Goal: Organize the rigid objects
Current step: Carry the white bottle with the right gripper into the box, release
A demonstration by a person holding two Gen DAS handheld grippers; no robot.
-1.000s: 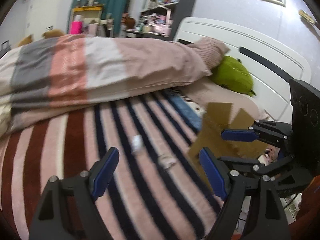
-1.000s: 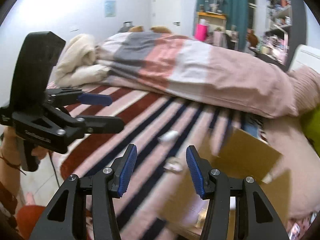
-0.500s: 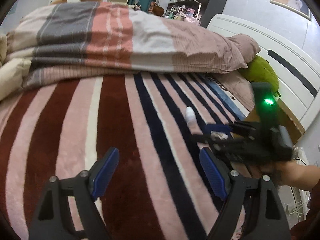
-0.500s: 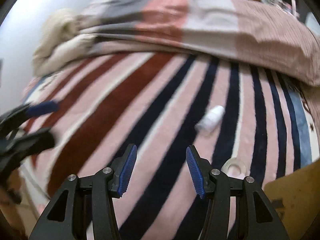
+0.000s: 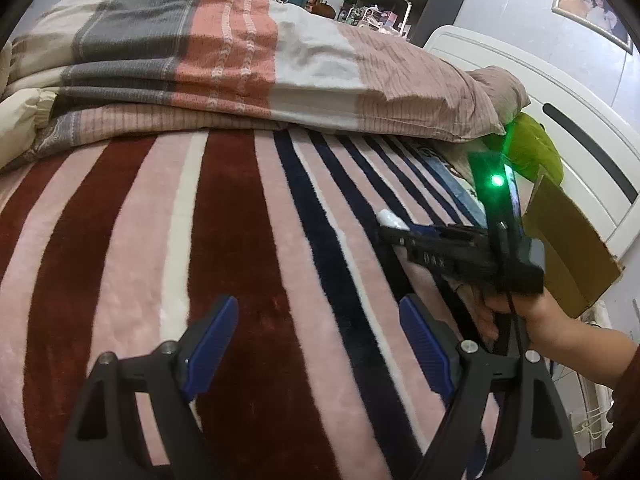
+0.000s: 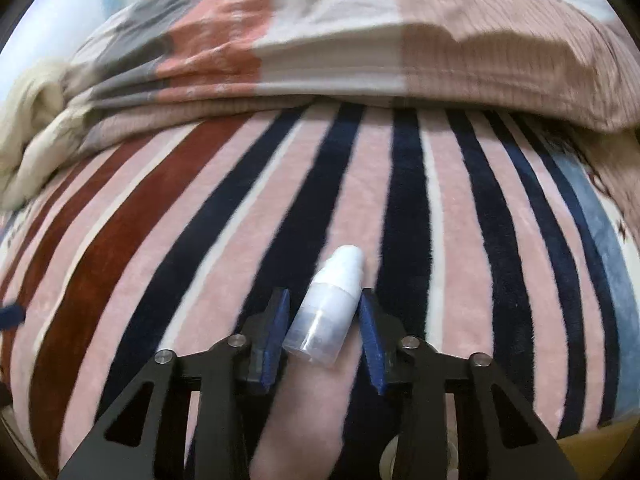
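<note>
Soft, even indoor light falls on the striped blanket (image 5: 248, 240) without harsh shadows, fisheye bending darkens every corner (strongest at the rims), and the right wrist view looks slightly motion-blurred, perhaps worst across the folded duvet (image 6: 340, 40).

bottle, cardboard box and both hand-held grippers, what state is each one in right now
bottle: capped, lying on the striped blanket, between the right pads
right hand-held gripper: jaws closing around the bottle, small gaps left
left hand-held gripper: open, nothing between its pads
cardboard box: flap open
</note>
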